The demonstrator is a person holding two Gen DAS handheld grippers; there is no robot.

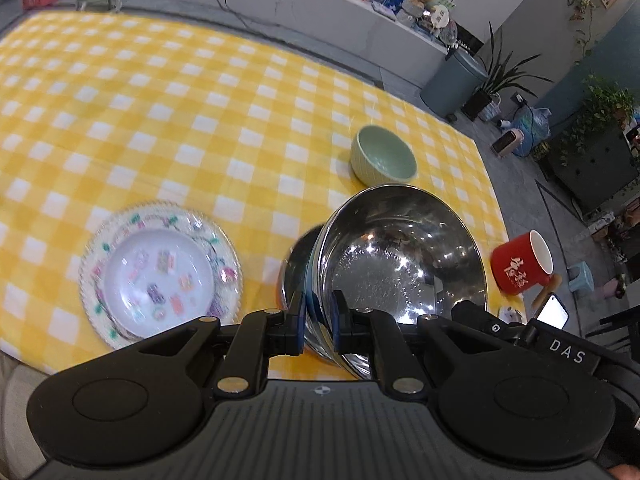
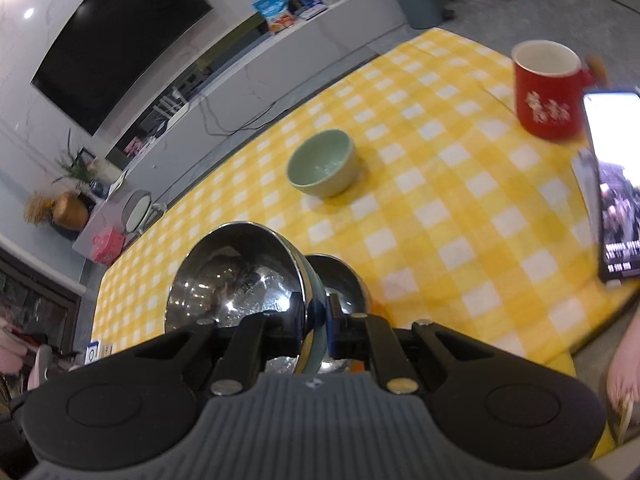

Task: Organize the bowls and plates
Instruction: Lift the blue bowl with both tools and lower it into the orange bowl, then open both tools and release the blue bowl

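Two grippers pinch steel rims: left gripper (image 1: 318,322) clamps the steel bowl (image 1: 400,264), tilted above the checked table (image 1: 160,120) near the plates (image 1: 160,272); right gripper (image 2: 316,320) clamps what looks like the same bowl (image 2: 236,280). Risk: thin-rim slip, or clanging the second steel bowl (image 2: 340,280) or green bowl (image 1: 382,156).

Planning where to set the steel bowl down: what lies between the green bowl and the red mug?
Only bare checked tablecloth lies between green bowl and red mug, shown clearly in the right wrist view.
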